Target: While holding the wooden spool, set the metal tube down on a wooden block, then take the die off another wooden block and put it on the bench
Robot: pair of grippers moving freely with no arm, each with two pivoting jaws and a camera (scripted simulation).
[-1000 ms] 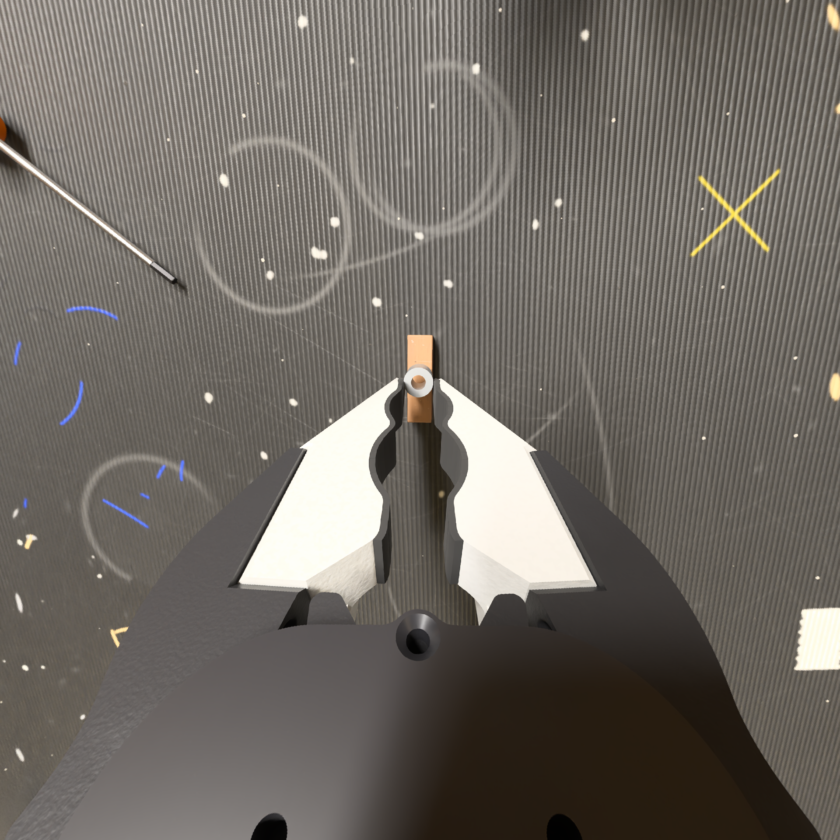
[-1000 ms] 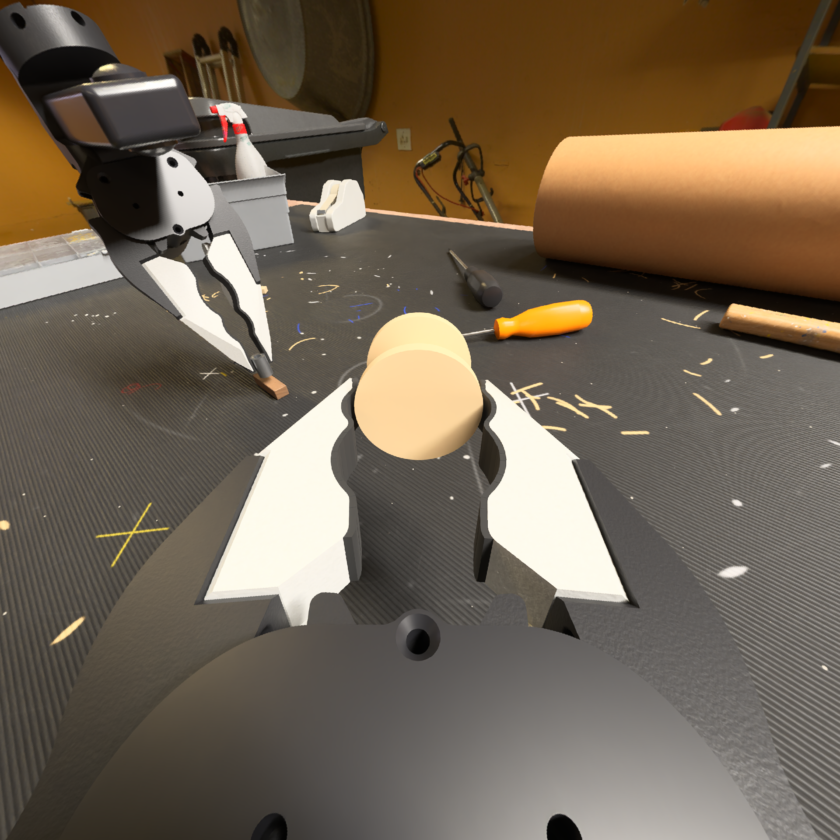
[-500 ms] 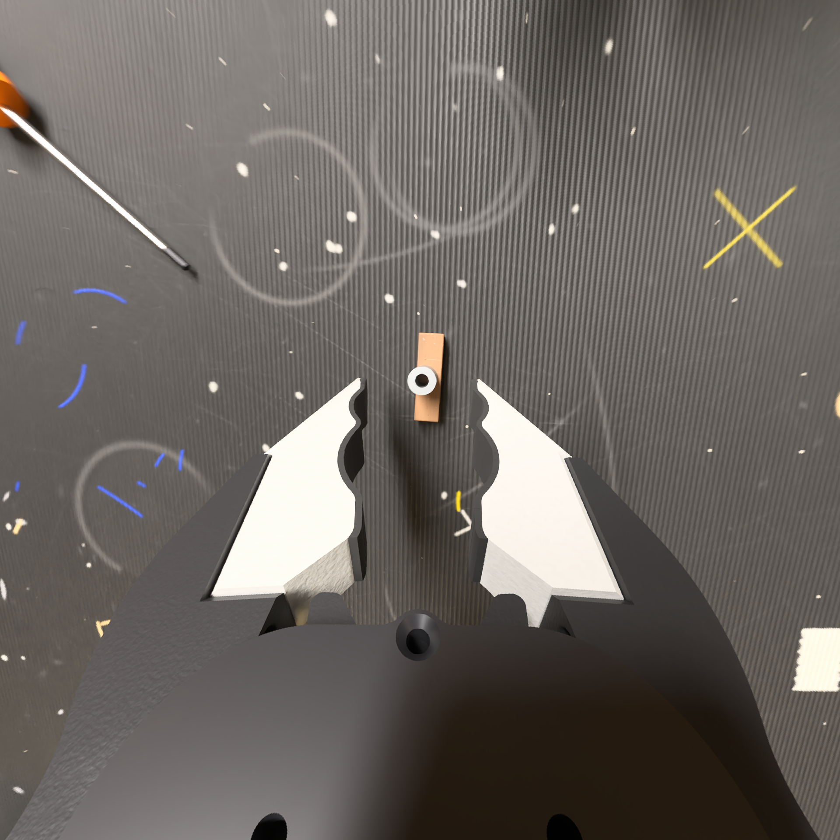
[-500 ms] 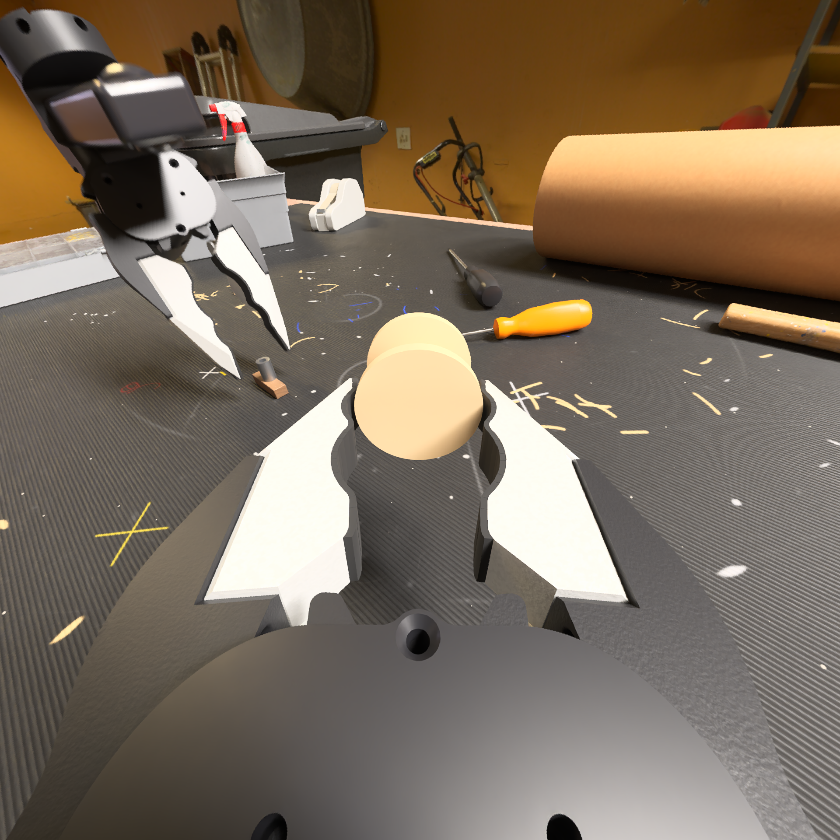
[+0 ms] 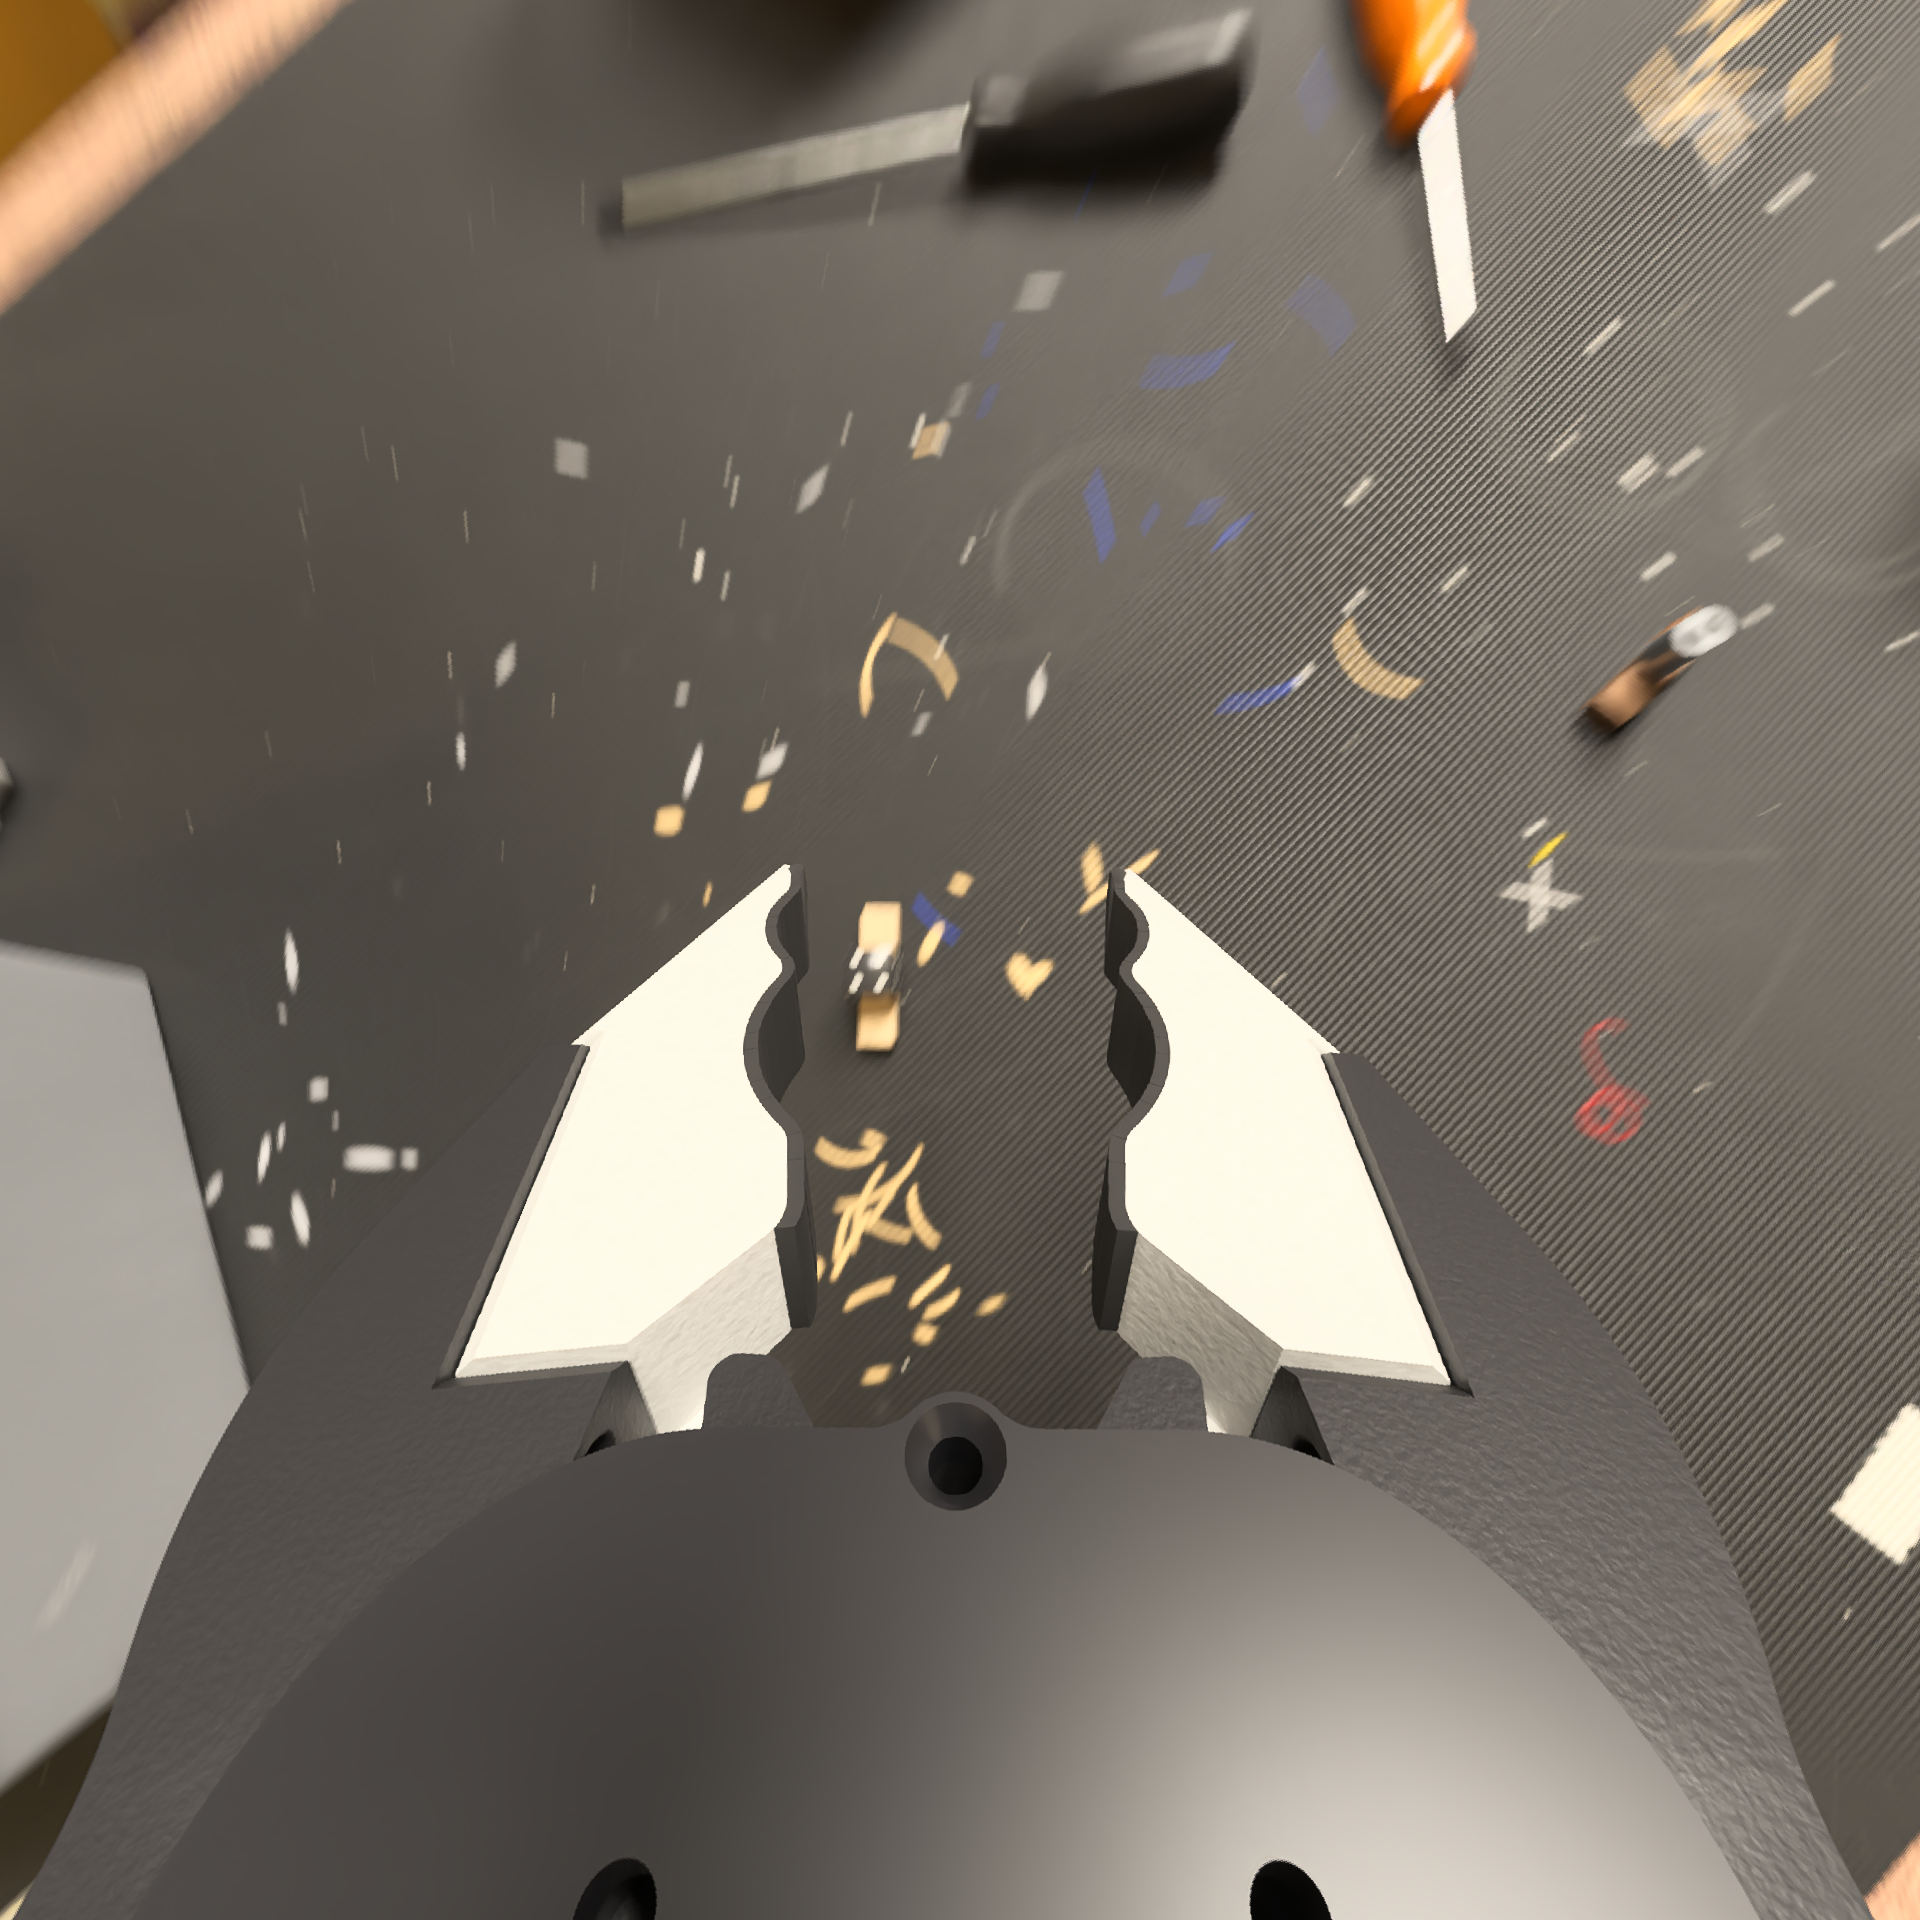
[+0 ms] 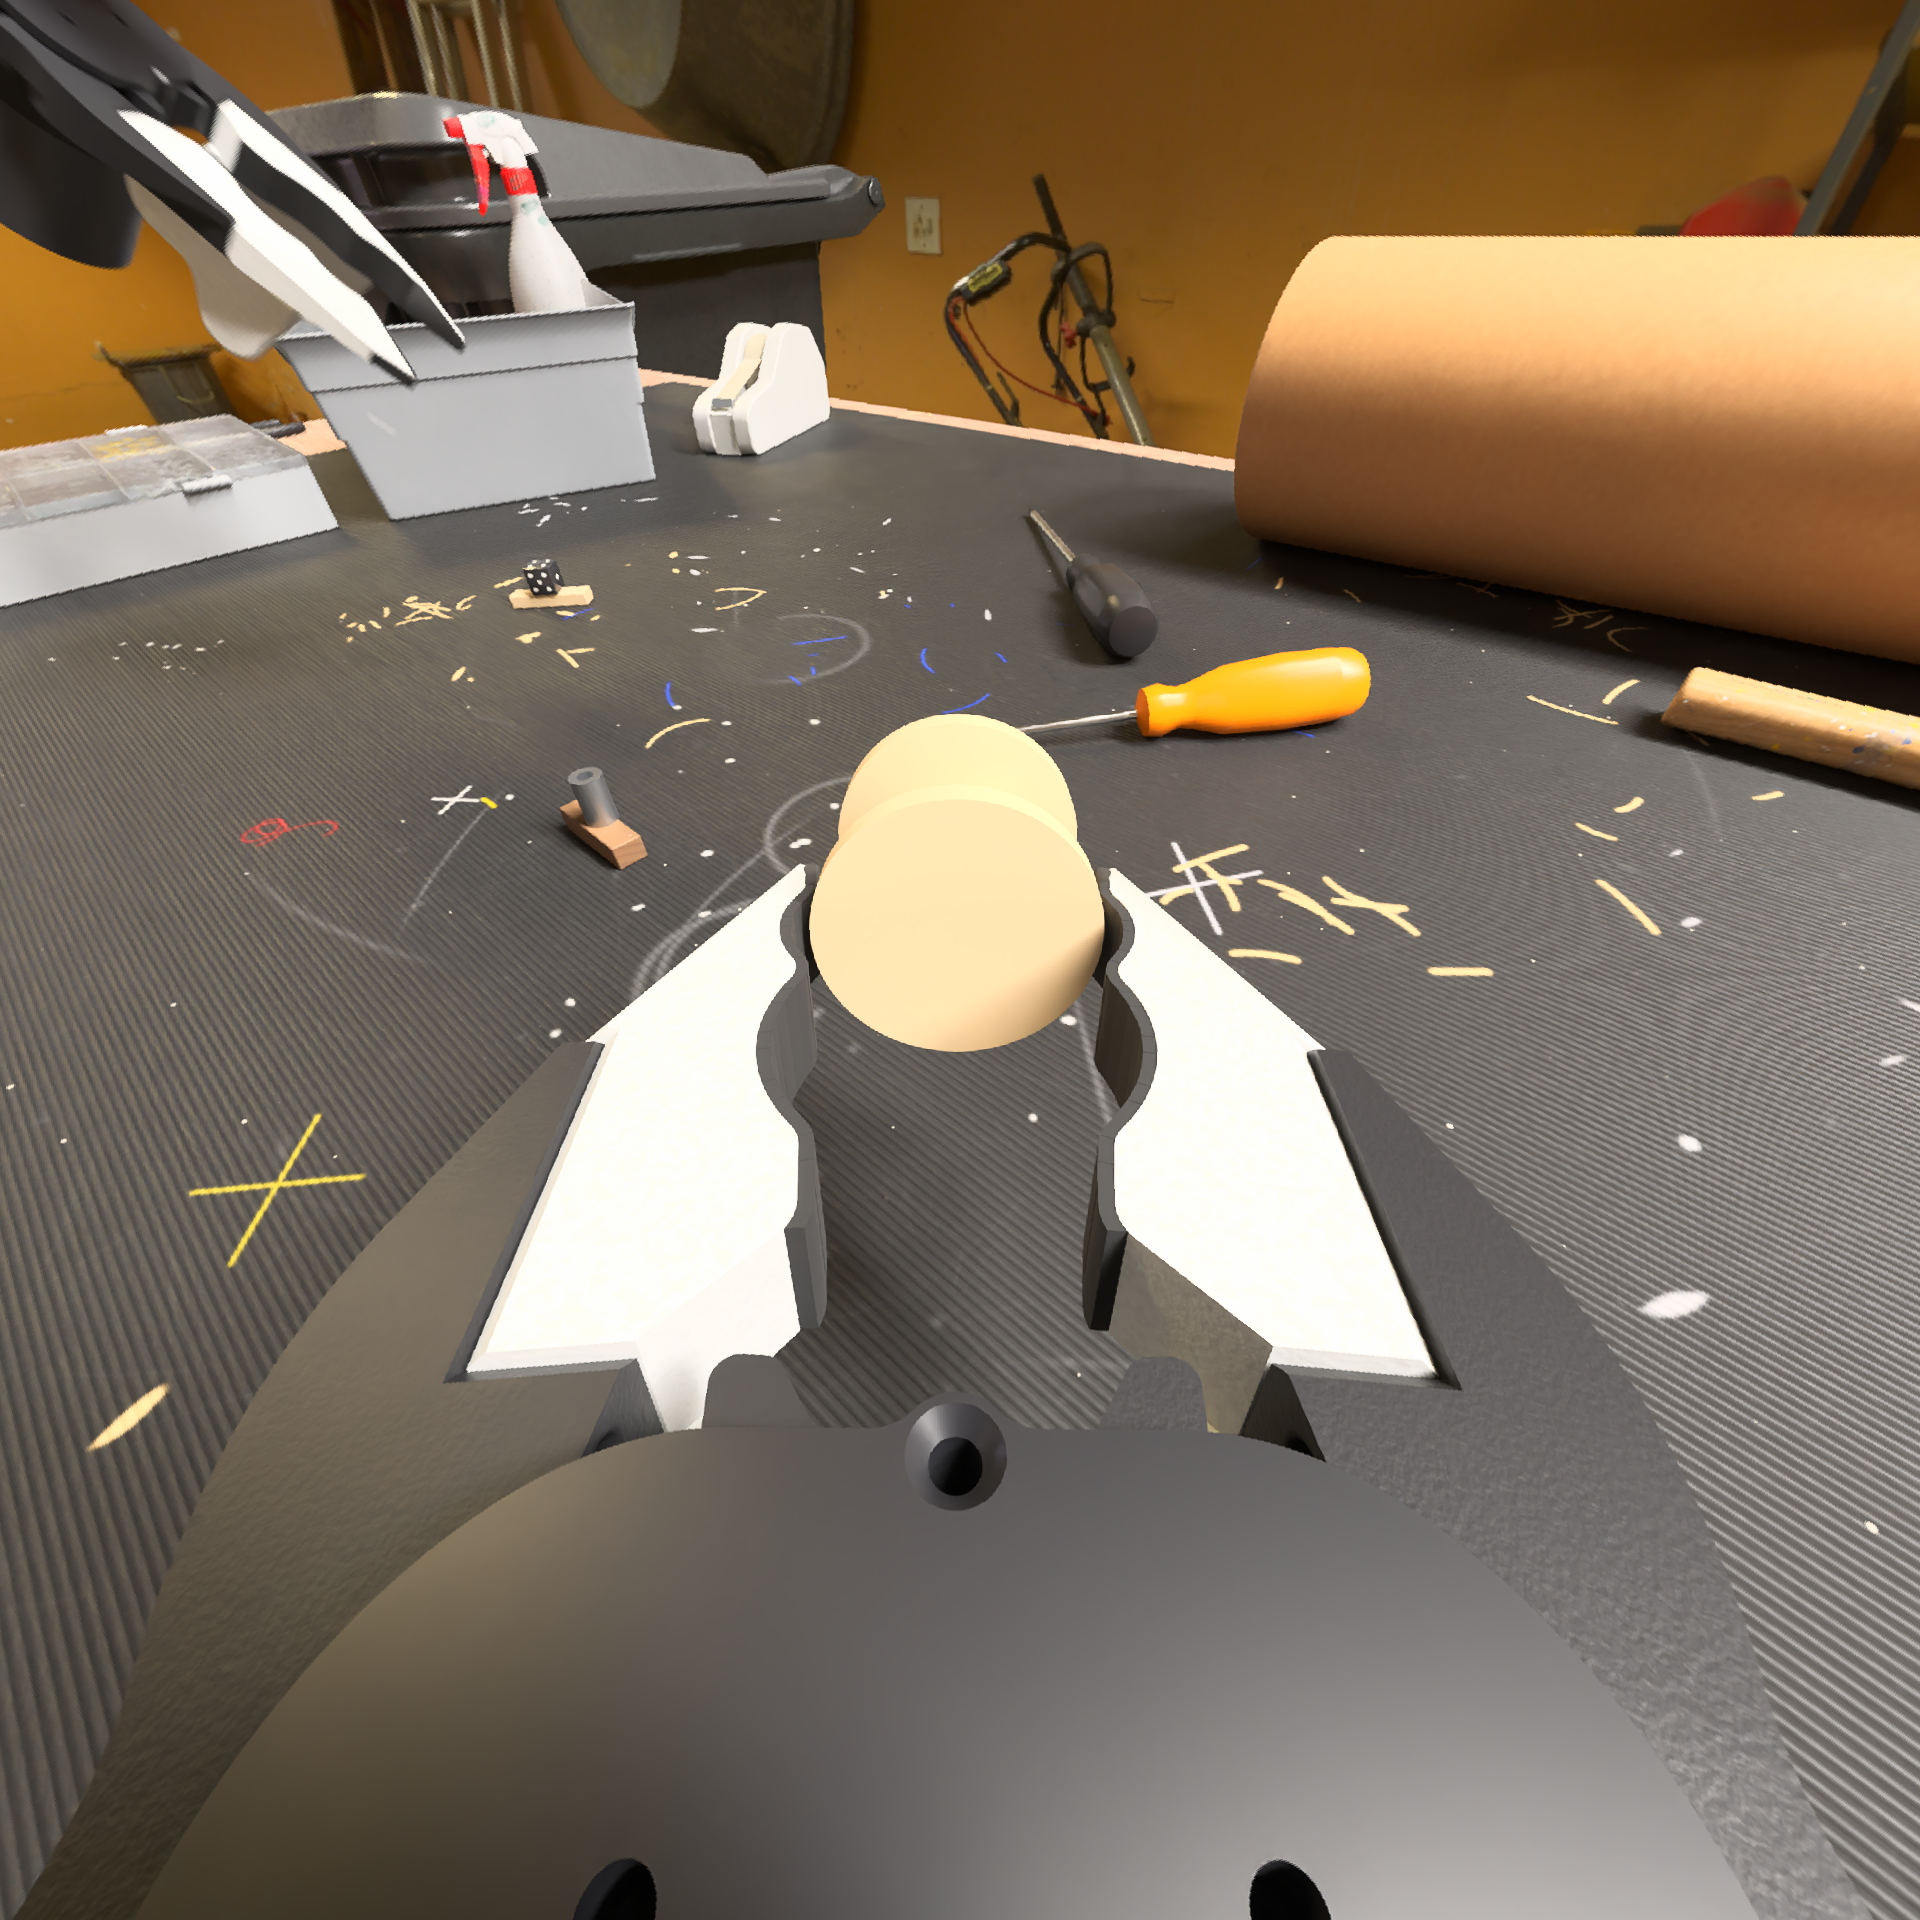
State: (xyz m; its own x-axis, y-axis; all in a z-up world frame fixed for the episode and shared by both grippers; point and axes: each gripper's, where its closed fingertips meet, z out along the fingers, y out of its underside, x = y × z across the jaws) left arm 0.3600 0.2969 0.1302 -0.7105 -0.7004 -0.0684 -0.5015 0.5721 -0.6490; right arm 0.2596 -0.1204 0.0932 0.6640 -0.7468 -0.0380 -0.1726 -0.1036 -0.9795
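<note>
My right gripper (image 6: 956, 878) is shut on the pale wooden spool (image 6: 956, 925) and holds it above the bench mat. The grey metal tube (image 6: 589, 795) stands upright on a brown wooden block (image 6: 615, 844), left of the spool; it also shows in the left wrist view (image 5: 1699, 634) at the far right. A black die (image 5: 876, 966) sits on a pale wooden block (image 5: 878, 1029), seen below and between my left fingers. My left gripper (image 5: 951, 873) is open and empty, high above it. In the right wrist view the die (image 6: 542, 575) is far left and the left gripper (image 6: 431, 356) is at the top left.
A big cardboard roll (image 6: 1558, 416) lies at the back right. An orange screwdriver (image 6: 1257, 691), a black-handled tool (image 6: 1112, 613) and a wooden handle (image 6: 1797, 727) lie ahead. A grey bin (image 6: 478, 416), a tape dispenser (image 6: 764, 390) and a clear box (image 6: 125, 488) line the far left.
My left gripper opened off the metal tube, left it standing on the brown block, rose and swung over to the die's block. The right gripper kept still with the spool.
</note>
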